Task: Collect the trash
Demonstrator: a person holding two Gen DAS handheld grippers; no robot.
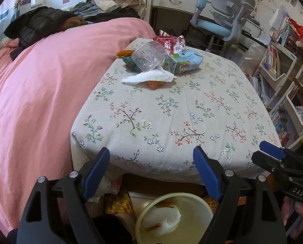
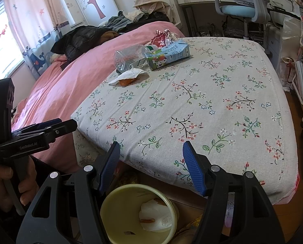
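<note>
A heap of trash lies at the far end of the floral mattress (image 1: 171, 118): a clear plastic bottle (image 1: 147, 56) (image 2: 129, 59) on its side, a blue-green drink carton (image 1: 184, 62) (image 2: 167, 56), a red snack wrapper (image 1: 169, 42) (image 2: 161, 37), a white tissue (image 1: 149, 77) (image 2: 129, 75) and an orange peel (image 1: 154, 84) (image 2: 127, 81). Below the mattress's near edge stands a pale yellow bin (image 1: 192, 213) (image 2: 121, 207) holding a tissue and orange scraps. My left gripper (image 1: 151, 149) (image 2: 68, 123) hangs open above the bin. My right gripper (image 2: 152, 144) (image 1: 261, 151) is open beside it. Both jaws hold nothing.
A pink duvet (image 1: 39, 91) covers the bed's left side, with a dark jacket (image 1: 39, 24) and piled clothes behind it. A blue-grey desk chair (image 1: 226, 18) and a desk stand at the back. Bookshelves (image 1: 283, 71) line the right side.
</note>
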